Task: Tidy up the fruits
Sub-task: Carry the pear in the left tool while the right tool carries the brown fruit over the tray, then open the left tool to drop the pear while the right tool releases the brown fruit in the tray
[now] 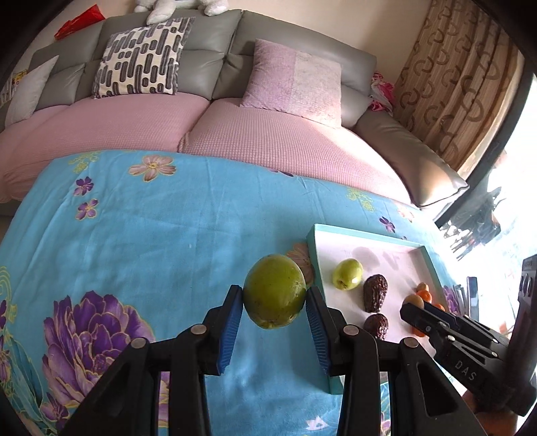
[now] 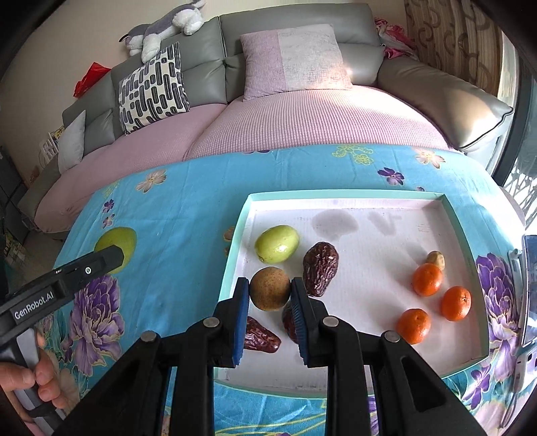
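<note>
Left gripper (image 1: 273,296) pinching big green fruit (image 1: 274,291) lower centre — right gripper (image 2: 270,291) clamping brown round fruit (image 2: 270,287) over tray (image 2: 349,195).

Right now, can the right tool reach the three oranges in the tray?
Probably not yet: the right tool is shut on a brown round fruit. Otherwise the way to the oranges in the tray looks free.

A grey sofa (image 2: 302,40) fills the background, its seat under a pink cover (image 2: 302,120). Against its back lean a black-and-white patterned cushion (image 2: 152,90) and a lilac cushion (image 2: 292,57). A plush toy (image 2: 161,30) lies on top of its backrest. Brown patterned curtains (image 1: 453,84) hang to its right.
</note>
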A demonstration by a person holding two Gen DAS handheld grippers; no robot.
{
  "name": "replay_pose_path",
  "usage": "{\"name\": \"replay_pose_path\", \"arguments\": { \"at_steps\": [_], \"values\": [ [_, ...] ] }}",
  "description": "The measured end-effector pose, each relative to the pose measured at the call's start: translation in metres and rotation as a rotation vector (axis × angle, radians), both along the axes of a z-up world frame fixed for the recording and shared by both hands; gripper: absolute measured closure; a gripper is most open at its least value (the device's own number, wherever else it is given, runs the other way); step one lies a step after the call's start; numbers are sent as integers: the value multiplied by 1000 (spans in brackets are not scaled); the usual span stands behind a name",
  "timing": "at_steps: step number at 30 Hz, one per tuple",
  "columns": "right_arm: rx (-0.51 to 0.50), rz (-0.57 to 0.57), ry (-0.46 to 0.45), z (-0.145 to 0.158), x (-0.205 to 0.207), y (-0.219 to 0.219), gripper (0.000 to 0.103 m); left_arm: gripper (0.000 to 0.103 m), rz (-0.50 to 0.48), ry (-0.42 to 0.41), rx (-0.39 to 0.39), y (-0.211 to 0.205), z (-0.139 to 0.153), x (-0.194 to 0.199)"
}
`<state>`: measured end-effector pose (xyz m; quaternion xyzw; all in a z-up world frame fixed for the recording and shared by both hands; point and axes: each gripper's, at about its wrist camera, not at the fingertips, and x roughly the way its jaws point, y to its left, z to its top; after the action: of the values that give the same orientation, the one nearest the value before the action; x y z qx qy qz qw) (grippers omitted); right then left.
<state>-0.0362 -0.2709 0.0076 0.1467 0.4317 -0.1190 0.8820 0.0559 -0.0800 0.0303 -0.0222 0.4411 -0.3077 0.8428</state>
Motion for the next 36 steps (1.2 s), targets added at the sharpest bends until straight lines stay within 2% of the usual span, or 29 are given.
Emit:
{"name": "replay_pose_path", "arguments": {
  "at_steps": [7,13,17,26,36],
  "values": [
    [-7,-127,26,-3,-27,-45,77,62,-172,4,15,-52,-5,-38],
    [5,-171,12,0,-45,-62,77,62,-264,16,49,-84,-15,-62],
    [18,-158,21,-4,-45,-64,77,62,-270,-2,55,-95,-22,-62],
    [52,-137,126,-38,-32,-64,77,62,-242,27,105,-114,-54,-40],
    [58,-141,196,-56,-28,-69,76,62,-225,55,107,-110,-61,-35]
  ]
}}
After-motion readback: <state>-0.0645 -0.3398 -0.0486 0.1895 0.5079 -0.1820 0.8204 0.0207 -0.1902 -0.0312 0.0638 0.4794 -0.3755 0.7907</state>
